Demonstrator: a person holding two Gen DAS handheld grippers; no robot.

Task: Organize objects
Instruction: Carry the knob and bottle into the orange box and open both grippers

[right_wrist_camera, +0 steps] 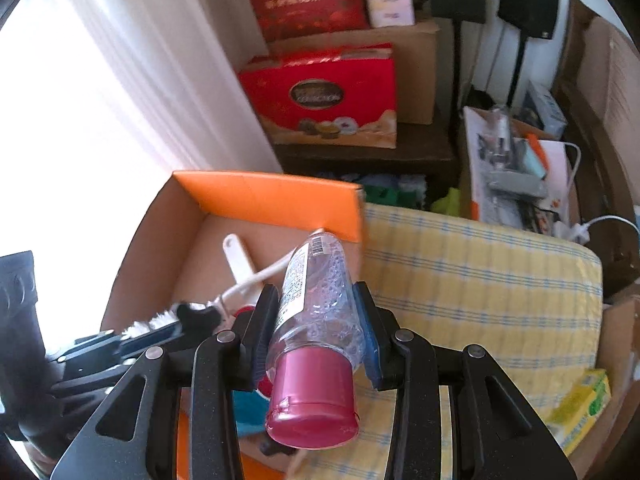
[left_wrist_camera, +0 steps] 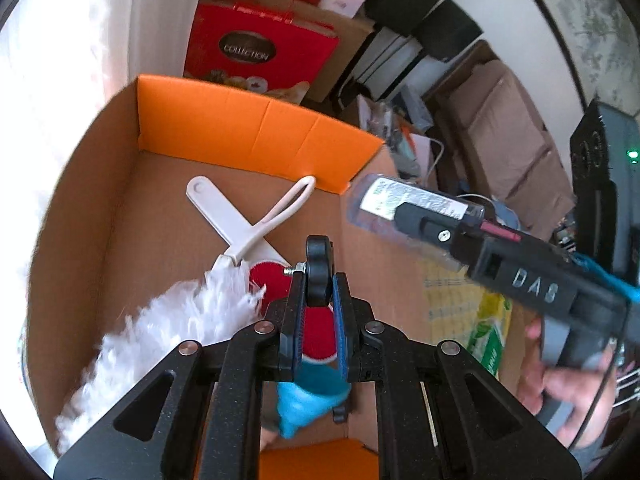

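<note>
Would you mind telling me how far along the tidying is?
Done: white duster lies in the cardboard box. In hand: left gripper clamps a black knob over it; right gripper holds a clear bottle. Left: box both.

Duster (left_wrist_camera: 160, 320) + scraper (left_wrist_camera: 228, 220) in box (left_wrist_camera: 248, 128) (handles crossed); cloth (right_wrist_camera: 480, 272) to box's right.

Cardboard box (left_wrist_camera: 100, 184) standing open at the top, so entry from above is lying free. Far end of its floor is showing bare cardboard. Nearer in, a white handled tool (left_wrist_camera: 228, 220) and a white looped handle (left_wrist_camera: 280, 212) are crossing each other, with a fluffy white duster (left_wrist_camera: 160, 324) sprawling along the left wall. Orange flap (left_wrist_camera: 256, 136) is rising at the far side. Yellow checked cloth (right_wrist_camera: 480, 280) is lying bare just right of the box.
</note>
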